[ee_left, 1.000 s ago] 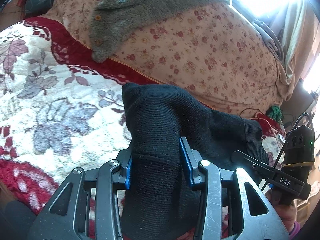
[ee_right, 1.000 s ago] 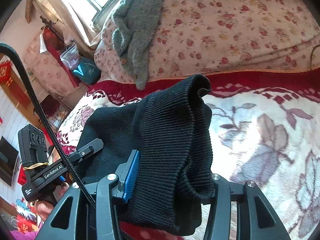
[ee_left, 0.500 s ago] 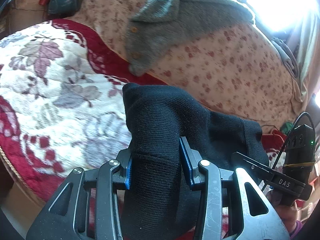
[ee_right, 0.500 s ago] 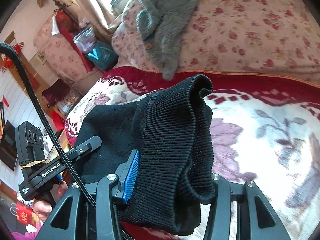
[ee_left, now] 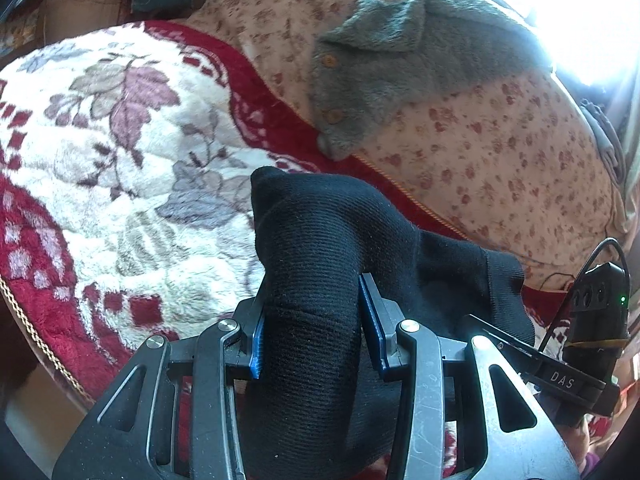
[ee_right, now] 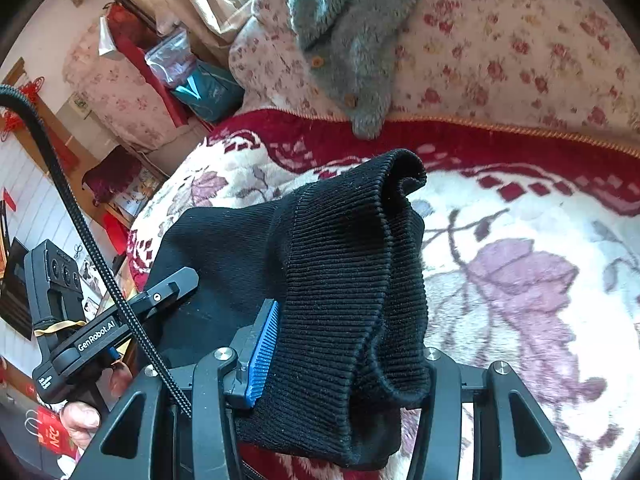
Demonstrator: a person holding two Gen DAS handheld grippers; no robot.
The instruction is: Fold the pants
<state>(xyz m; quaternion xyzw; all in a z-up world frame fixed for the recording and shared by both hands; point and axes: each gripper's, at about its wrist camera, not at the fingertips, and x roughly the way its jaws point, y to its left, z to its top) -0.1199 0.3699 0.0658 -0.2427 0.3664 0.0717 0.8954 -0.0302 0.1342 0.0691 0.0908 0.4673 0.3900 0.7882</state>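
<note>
The left tongs (ee_left: 312,320) are pinching a thick bunch of the black pants (ee_left: 320,248), tilting down over the flowery blanket (ee_left: 120,152). The right tongs (ee_right: 344,344) are squeezing the ribbed end, tilting down too.

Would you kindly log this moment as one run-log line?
left gripper: shut on black pants | right gripper: shut on pants' ribbed end | pants: bunched, lifted over floral blanket
</note>
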